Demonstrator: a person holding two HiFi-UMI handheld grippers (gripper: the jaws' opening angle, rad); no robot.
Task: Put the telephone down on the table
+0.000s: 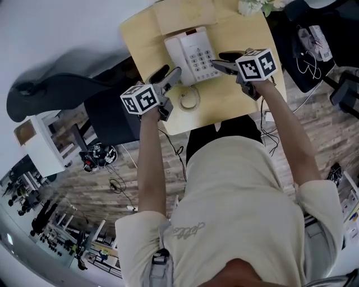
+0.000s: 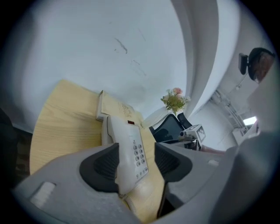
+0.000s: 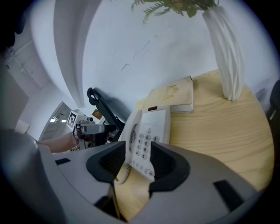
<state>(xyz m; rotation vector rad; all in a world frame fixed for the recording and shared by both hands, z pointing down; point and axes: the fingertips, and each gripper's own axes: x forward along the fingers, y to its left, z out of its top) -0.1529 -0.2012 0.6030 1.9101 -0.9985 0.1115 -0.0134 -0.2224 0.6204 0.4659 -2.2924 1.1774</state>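
Observation:
A white push-button telephone (image 1: 190, 53) lies flat on the pale wood table (image 1: 235, 95), its handset in the cradle and its coiled cord (image 1: 189, 100) at the near edge. My left gripper (image 1: 168, 75) is at the phone's near left corner and my right gripper (image 1: 220, 60) at its near right edge. In the left gripper view the telephone (image 2: 129, 148) shows in the gap of the left gripper (image 2: 135, 164), with bare table between it and the right-hand pad. In the right gripper view the telephone (image 3: 148, 131) also shows in the gap of the right gripper (image 3: 139, 162), unpressed.
A tan book (image 1: 185, 15) lies behind the phone against the white wall. A white vase of flowers (image 3: 223, 52) stands at the table's far right corner. A black chair (image 1: 109, 112) is left of the table, and cables and bags lie on the floor to the right.

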